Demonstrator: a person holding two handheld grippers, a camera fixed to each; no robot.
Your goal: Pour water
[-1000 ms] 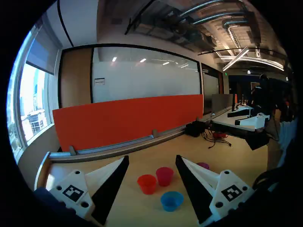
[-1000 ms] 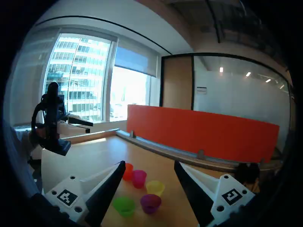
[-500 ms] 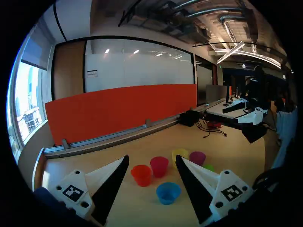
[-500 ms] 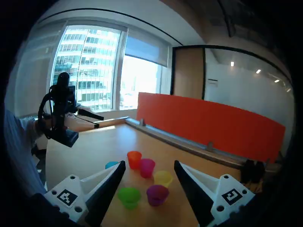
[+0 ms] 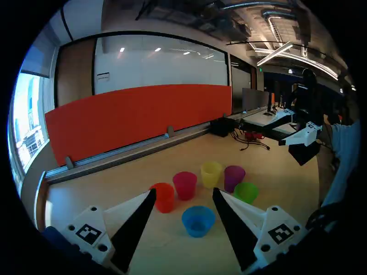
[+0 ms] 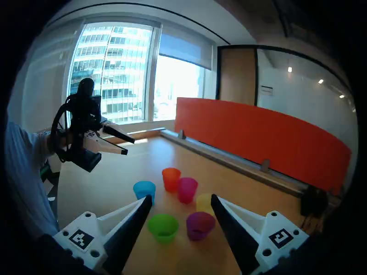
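We are holding the left tongs (image 5: pixel 184 191) wide apart above the tabletop (image 5: pixel 270 178), gripping nothing. The blue cup (image 5: pixel 198 221) is standing just in front of them, with the red cup (image 5: pixel 165 198), pink cup (image 5: pixel 185 184) and yellow cup (image 5: pixel 211 173) behind it. We are holding the right tongs (image 6: pixel 180 198) apart too, empty, facing the green cup (image 6: pixel 163 228) and purple cup (image 6: pixel 200 225).

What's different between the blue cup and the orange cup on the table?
The blue cup is blue; the orange cup is orange. The orange cup stands at the end of a row, right beside a pink cup; the blue cup stands alone, apart from that row. Both are upright and open-topped, and neither is held.
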